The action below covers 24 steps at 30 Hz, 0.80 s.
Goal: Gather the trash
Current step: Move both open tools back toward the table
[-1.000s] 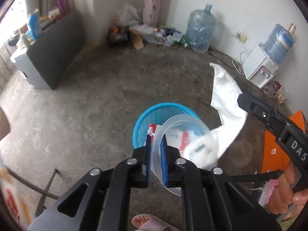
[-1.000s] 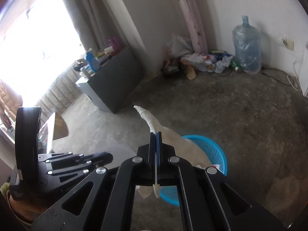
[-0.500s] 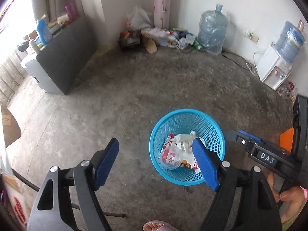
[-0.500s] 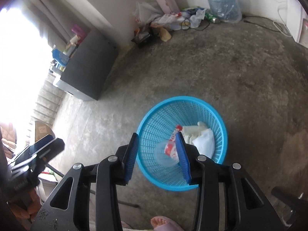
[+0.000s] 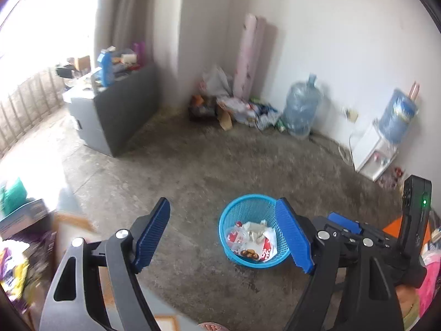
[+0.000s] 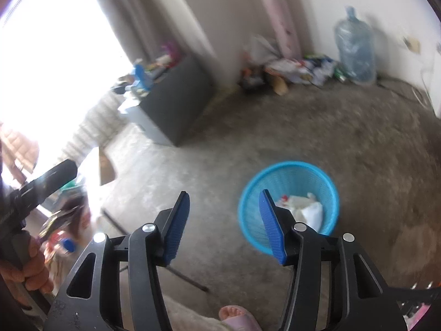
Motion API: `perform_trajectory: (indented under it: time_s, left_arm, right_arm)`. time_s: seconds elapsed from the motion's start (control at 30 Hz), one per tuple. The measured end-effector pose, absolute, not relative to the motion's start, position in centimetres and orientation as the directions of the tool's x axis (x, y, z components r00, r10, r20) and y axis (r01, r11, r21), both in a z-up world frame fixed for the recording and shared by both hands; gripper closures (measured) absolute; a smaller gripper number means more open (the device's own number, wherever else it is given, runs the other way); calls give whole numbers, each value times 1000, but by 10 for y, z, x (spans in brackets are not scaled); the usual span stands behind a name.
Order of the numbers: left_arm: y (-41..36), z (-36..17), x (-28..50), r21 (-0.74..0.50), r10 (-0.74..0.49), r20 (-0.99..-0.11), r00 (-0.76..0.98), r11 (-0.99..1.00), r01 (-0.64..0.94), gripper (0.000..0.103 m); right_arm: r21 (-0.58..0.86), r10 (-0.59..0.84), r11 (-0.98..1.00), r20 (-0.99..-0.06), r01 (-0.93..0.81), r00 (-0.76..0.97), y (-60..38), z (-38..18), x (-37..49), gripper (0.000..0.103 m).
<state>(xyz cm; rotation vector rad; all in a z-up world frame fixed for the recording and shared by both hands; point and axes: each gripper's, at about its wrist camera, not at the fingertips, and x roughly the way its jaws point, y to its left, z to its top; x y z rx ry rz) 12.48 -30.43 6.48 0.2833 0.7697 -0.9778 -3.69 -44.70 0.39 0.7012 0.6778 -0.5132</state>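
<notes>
A round blue mesh basket (image 5: 245, 209) stands on the concrete floor and holds trash (image 5: 252, 241): a clear plastic cup, a red-and-white wrapper and white cloth or paper. It also shows in the right wrist view (image 6: 289, 173). My left gripper (image 5: 223, 235) is open and empty, above and left of the basket. My right gripper (image 6: 224, 227) is open and empty, above the floor just left of the basket. The right gripper's body (image 5: 366, 237) shows at the right of the left wrist view.
A dark grey cabinet (image 5: 121, 110) with clutter on top stands at the left. A pile of bags and litter (image 5: 237, 107), a big water bottle (image 5: 300, 110) and a white dispenser (image 5: 374, 151) line the far wall. Boxes and packets (image 5: 22, 234) lie at the left. A sandalled foot (image 6: 237, 317) is below.
Both grippers let go of the cup and the white cloth, which now lie in the basket. Both opened wide, then rose and drew back from the basket.
</notes>
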Motion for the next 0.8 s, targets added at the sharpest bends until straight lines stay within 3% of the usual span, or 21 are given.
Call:
perform_trajectory:
  time_s: [0.3, 0.53, 0.8]
  left_arm:
    - [-197, 93, 111, -112, -635, -648, 421, 626, 772, 26]
    - [-111, 113, 103, -92, -594, -604, 532, 715, 693, 26]
    - [14, 132, 100, -42, -421, -556, 716, 875, 482, 24]
  right_arm:
    - [431, -106, 771, -639, 469, 762, -390, 41, -22, 48]
    - [401, -86, 826, -606, 397, 791, -350, 62, -13, 32]
    - [396, 0, 877, -568, 274, 823, -304, 79, -3, 28]
